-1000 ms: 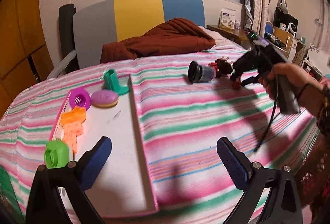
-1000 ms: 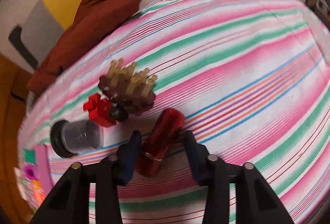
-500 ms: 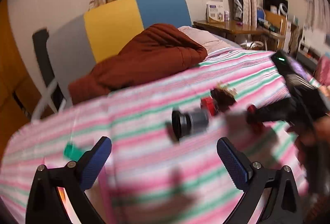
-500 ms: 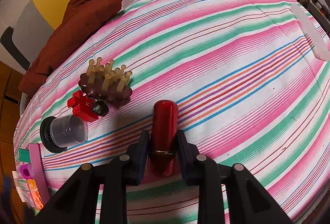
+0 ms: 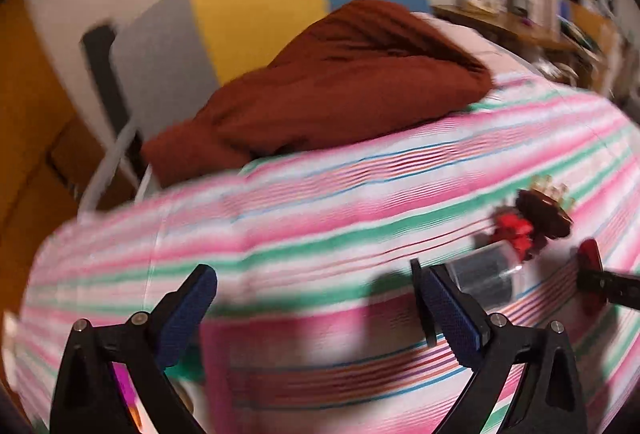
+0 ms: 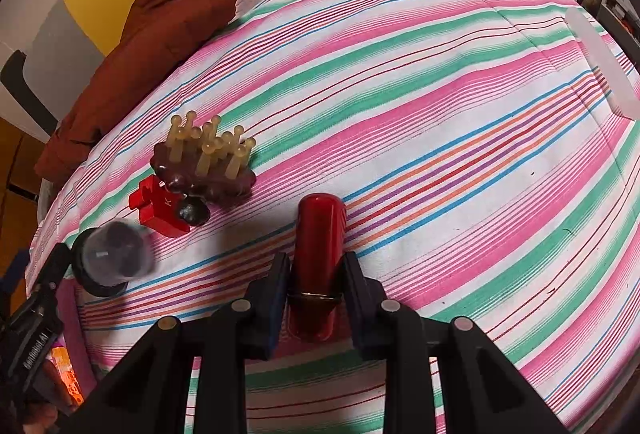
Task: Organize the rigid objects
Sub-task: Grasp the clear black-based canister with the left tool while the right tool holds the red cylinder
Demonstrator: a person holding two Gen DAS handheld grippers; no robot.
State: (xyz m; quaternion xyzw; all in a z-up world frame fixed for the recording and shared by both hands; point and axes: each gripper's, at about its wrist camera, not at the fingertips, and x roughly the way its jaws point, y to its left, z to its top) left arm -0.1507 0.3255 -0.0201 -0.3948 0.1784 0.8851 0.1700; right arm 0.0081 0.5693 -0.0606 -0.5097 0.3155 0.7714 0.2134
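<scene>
the right gripper (image 6: pixel 316 270) clamps a red cylinder (image 6: pixel 319 234), while the left gripper (image 5: pixel 316 310) gapes wide, a clear capsule (image 5: pixel 486 276) just beyond its right finger.

Glossy red plastic cylinder (image 6: pixel 318 254) pointing away; brown plastic comb block (image 6: pixel 204 170) (cream pegs up) touching red block (image 6: pixel 158 208); clear black-capped jar (image 6: pixel 110 258) on its side.

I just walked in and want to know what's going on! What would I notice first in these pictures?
First you'd spot the shiny red tube, pinched between the right gripper fingers, just above the striped pink and green bedspread. To its left sits a brown brush with pale pegs, touching a red block, with a clear cup further left. The left gripper is open beside that cup.
</scene>
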